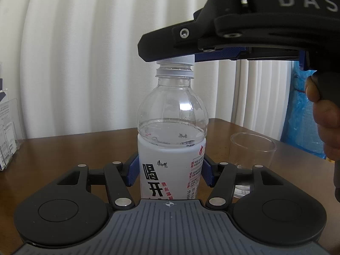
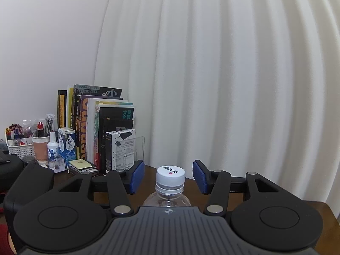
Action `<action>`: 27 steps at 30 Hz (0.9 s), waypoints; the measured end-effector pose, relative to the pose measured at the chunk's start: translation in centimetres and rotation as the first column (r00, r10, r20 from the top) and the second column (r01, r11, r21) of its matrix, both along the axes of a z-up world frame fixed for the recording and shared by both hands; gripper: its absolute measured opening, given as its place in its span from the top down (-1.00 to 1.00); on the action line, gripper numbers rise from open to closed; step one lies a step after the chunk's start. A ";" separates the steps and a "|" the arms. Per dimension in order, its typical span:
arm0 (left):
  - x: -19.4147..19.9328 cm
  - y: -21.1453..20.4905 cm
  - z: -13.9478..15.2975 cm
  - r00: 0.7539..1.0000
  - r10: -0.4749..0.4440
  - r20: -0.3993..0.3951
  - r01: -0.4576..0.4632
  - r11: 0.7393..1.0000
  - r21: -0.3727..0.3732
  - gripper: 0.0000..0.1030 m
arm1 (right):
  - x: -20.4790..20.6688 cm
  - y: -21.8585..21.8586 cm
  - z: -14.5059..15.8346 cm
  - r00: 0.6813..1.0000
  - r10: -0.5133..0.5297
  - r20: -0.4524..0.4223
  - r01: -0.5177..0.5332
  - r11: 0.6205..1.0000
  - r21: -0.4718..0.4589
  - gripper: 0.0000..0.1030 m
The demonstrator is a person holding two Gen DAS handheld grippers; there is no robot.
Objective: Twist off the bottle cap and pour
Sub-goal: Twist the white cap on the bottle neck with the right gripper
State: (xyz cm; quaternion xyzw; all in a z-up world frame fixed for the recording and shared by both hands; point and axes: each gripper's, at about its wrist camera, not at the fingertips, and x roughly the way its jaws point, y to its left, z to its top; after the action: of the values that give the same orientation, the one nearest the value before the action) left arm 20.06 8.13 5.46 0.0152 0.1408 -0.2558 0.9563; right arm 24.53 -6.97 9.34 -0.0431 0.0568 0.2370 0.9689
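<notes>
While the left tongs (image 1: pixel 170 175) clamp the bottle (image 1: pixel 171 140) upright on the counter (image 1: pixel 74 150), the right tongs (image 2: pixel 167 177) straddle the cap (image 2: pixel 170 175), pads clear. Risk: off-centre closing skids on the cap; over-twisting spins the bottle toward the glass (image 1: pixel 251 152).

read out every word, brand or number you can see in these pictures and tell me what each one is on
"DAS", cut off by the frame edge: right hand-held gripper body.
"喝开", smaller red "熟水温和": bottle label; its other small print is unreadable.
"re-nu": blue and white box.
"大": dark book.
Cap print, other book spines, white box: too small or blurred.
</notes>
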 end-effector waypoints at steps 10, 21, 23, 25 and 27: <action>-0.2 -0.1 0.0 1.000 0.001 0.002 -0.001 1.000 0.002 -0.13 | 0.3 -0.4 0.0 1.000 0.022 -0.023 -0.022 1.000 0.001 0.38; 0.0 0.2 0.1 1.000 -0.002 0.002 0.002 1.000 0.002 -0.13 | 3.1 -3.5 1.2 0.956 0.279 -0.096 -0.279 0.960 0.015 0.39; -0.1 0.1 0.1 1.000 -0.003 0.004 0.003 1.000 0.005 -0.13 | 3.8 -4.0 1.4 0.933 0.346 -0.101 -0.349 0.937 -0.006 0.39; -0.1 0.1 0.1 1.000 -0.003 0.005 0.003 1.000 0.006 -0.13 | 4.1 -4.3 1.6 0.920 0.375 -0.111 -0.378 0.926 -0.005 0.39; -0.1 0.1 0.0 1.000 -0.003 0.006 0.003 1.000 0.006 -0.13 | 4.7 -4.6 1.8 0.903 0.412 -0.121 -0.415 0.910 -0.003 0.39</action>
State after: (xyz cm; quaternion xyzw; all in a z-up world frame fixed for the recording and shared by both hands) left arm 19.94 8.28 5.48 0.0191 0.1388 -0.2566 0.9563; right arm 29.18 -11.59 11.17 -0.0539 0.1070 0.4383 0.8908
